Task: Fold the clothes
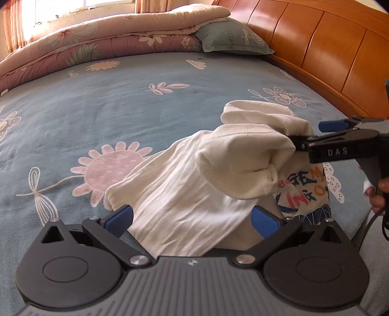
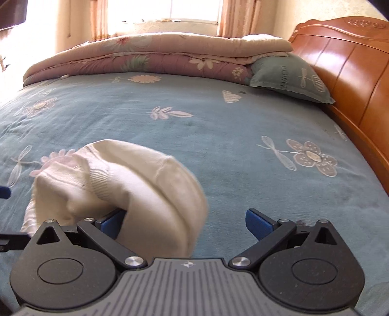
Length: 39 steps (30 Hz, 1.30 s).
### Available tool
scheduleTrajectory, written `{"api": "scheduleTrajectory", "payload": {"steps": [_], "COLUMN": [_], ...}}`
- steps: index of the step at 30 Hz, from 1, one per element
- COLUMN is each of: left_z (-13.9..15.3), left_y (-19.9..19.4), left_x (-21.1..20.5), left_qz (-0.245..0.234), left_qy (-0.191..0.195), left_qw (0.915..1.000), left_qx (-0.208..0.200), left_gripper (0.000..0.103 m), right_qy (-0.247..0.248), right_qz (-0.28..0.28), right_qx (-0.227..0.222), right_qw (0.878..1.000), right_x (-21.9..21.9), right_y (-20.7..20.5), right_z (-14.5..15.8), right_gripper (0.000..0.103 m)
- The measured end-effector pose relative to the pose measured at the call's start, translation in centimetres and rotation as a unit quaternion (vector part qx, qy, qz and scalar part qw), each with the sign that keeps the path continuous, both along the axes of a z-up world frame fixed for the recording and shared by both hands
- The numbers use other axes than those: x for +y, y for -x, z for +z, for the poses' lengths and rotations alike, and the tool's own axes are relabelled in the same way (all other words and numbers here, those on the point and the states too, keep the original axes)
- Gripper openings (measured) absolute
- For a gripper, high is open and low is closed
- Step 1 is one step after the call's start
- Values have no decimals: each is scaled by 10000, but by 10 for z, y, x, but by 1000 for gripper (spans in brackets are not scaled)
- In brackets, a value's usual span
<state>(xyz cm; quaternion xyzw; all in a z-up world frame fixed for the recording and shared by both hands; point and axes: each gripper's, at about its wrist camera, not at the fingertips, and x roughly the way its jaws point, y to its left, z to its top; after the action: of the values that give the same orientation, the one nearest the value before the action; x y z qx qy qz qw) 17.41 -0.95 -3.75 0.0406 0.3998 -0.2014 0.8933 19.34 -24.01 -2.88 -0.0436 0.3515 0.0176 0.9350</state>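
Note:
A white garment (image 1: 184,194) with ribbed edges and a colourful letter print (image 1: 301,192) lies bunched on the blue flowered bed sheet (image 1: 121,109). My left gripper (image 1: 192,221) is open wide, low over the sheet, and the garment's smooth part lies between its blue pads (image 1: 119,220). The right gripper (image 1: 306,133) comes in from the right, lifted above the sheet. It is open (image 2: 186,222), and a ribbed fold of the garment (image 2: 136,184) hangs over its left finger, hiding that pad's tip. Its other pad (image 2: 260,222) is bare.
A folded pink and cream quilt (image 1: 109,43) and a green pillow (image 1: 231,36) lie at the far end of the bed. The wooden headboard (image 1: 328,53) runs along the right side. A hand (image 1: 376,194) holds the right gripper's handle. A bright window (image 2: 194,9) is behind the bed.

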Motion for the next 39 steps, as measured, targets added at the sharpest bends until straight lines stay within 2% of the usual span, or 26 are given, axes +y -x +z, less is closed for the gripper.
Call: {"api": "scheduleTrajectory", "payload": {"steps": [3,10,13,15,19,25,27,31,33,35,39], "left_z": [2,3,2,5,7,19,26,34,31,22,-2], "left_y": [-5,-17,-25,-34,-55,-75,-72,-50,-39,-32,-31], "left_x": [-10,-47,-61,-64,-59,-20,-9,0,-6,-19,-44], "left_qz": [-129,-627,-691,-595,-181,607,657,162,-169,-355,-302], "left_qy": [69,146,160,212,-306,-725,-605,85,194,-119,-920], "left_qw": [9999,9977,9970,9974,9976,9925,9932,9988,9990,9988,9943], "left_qx": [-51,-198,-294,-352,-587,-780,-750,-464,-352,-302,-450], "left_gripper": [102,102,102,102,103,102,102,102,102,102,102], "right_qy": [-71,-26,-104,-93,-69,-54,-142,-262,-287,-304,-318], "right_qz": [-436,-464,-445,-431,-404,-450,-448,-394,-359,-333,-351], "right_qx": [55,123,168,133,56,-106,-90,-28,5,37,36], "right_qw": [9990,9988,9988,9989,9991,9989,9989,9989,9989,9990,9989], "right_x": [-27,-35,-36,-35,-34,-39,-40,-37,-35,-33,-33], "right_y": [-9,7,15,21,32,41,43,47,49,50,53], "right_z": [4,-3,-4,-2,4,11,10,7,5,3,3], "right_gripper": [103,103,103,103,103,103,103,103,103,103,103]}}
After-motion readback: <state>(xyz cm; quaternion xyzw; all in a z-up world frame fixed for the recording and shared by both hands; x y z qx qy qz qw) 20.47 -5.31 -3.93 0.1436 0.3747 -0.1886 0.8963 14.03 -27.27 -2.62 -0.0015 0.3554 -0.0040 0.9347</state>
